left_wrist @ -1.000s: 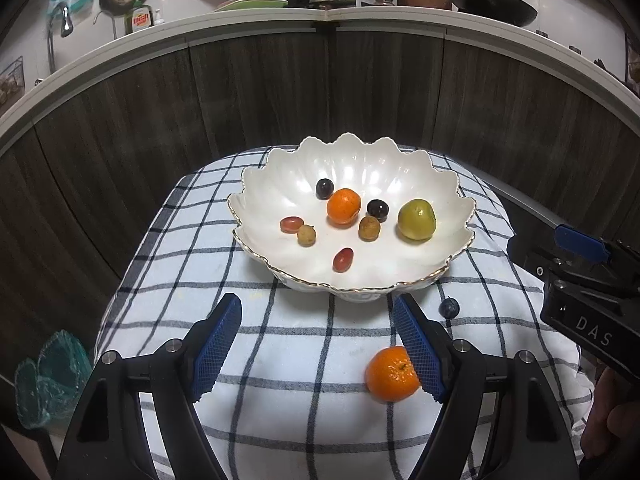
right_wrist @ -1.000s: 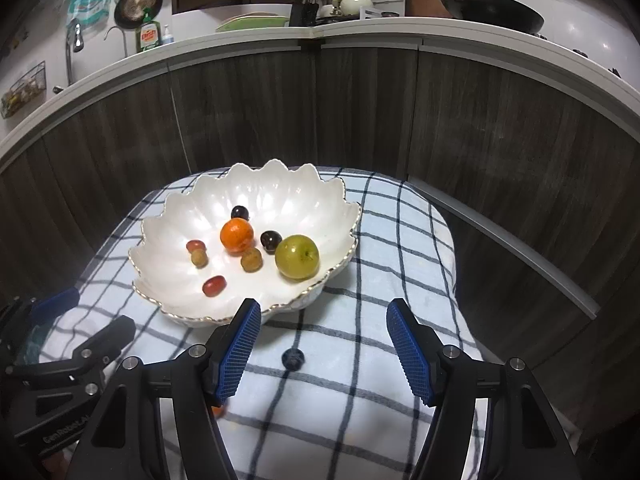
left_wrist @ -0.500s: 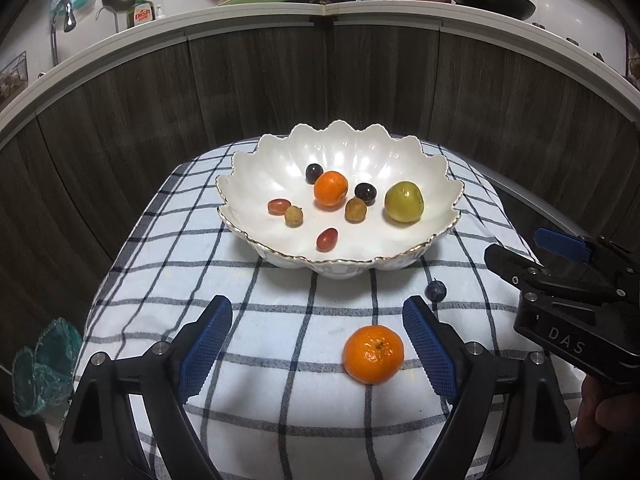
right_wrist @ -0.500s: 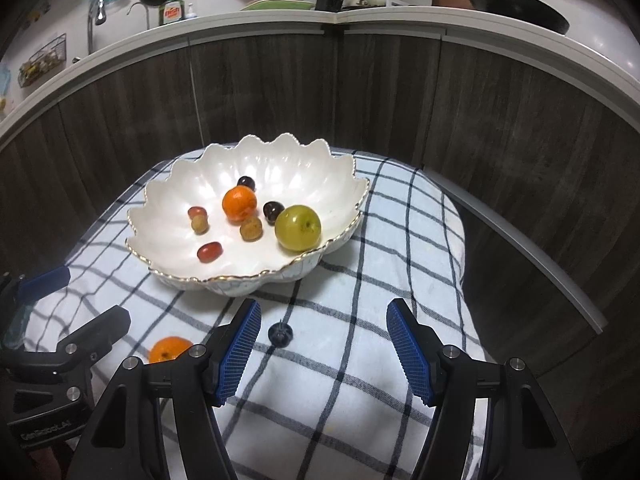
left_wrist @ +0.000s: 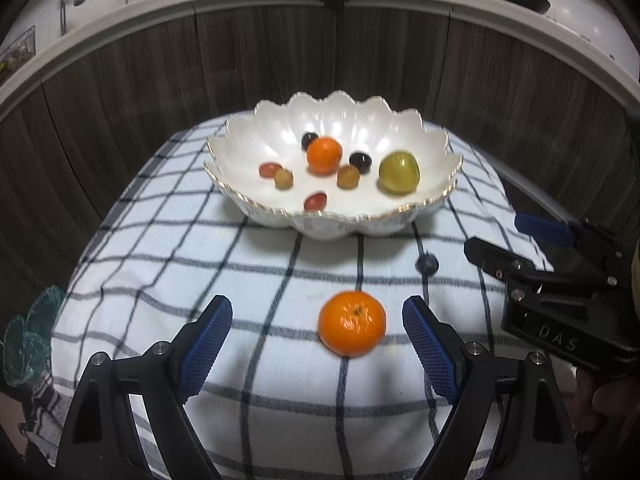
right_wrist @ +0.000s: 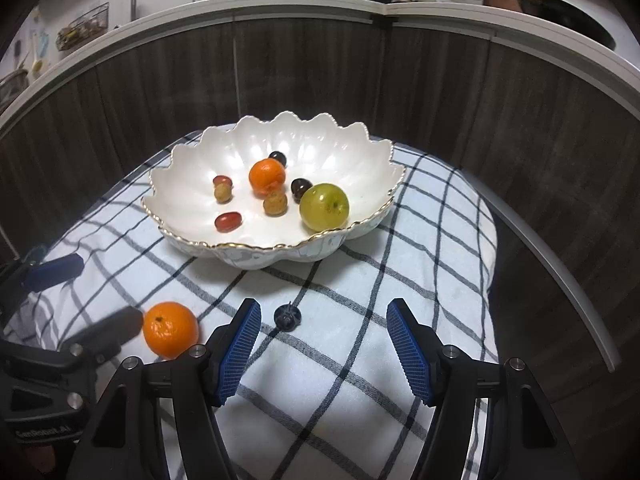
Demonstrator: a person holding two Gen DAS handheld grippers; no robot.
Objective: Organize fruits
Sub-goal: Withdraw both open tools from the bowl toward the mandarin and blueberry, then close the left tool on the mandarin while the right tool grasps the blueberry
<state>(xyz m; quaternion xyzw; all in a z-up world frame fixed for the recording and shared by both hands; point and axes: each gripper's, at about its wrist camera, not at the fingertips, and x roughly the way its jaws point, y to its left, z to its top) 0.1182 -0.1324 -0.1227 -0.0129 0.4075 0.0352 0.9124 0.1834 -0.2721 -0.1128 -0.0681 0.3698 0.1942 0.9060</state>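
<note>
1. A white scalloped bowl with a gold rim sits on a checked cloth toward the far end of a small table; every place below is given relative to this bowl.
2. Inside the bowl lie one mandarin, a green apple, two dark grapes, two red grapes and two small tan fruits; none is stacked on another.
3. Two fruits are outside the bowl, on the cloth in front of it: a loose mandarin well in front of the near rim, and a small dark berry nearer the rim and a little to the right.
4. The left gripper has its blue pads spread wide and holds nothing; the loose mandarin lies just ahead of the gap, closer to the right-hand pad than the left, touching neither.
5. The right gripper is also spread wide and empty; the dark berry lies on the cloth just ahead of its left-hand pad, off centre.
6. The step in hand appears to be lining up the left gripper on the loose mandarin, with the berry as the right gripper's likely target.
7. The next move calls for easing the left gripper forward until the mandarin sits centred between the pads; then closing gently, since round fruit can roll; then lifting it over the near rim into the bowl.
</note>
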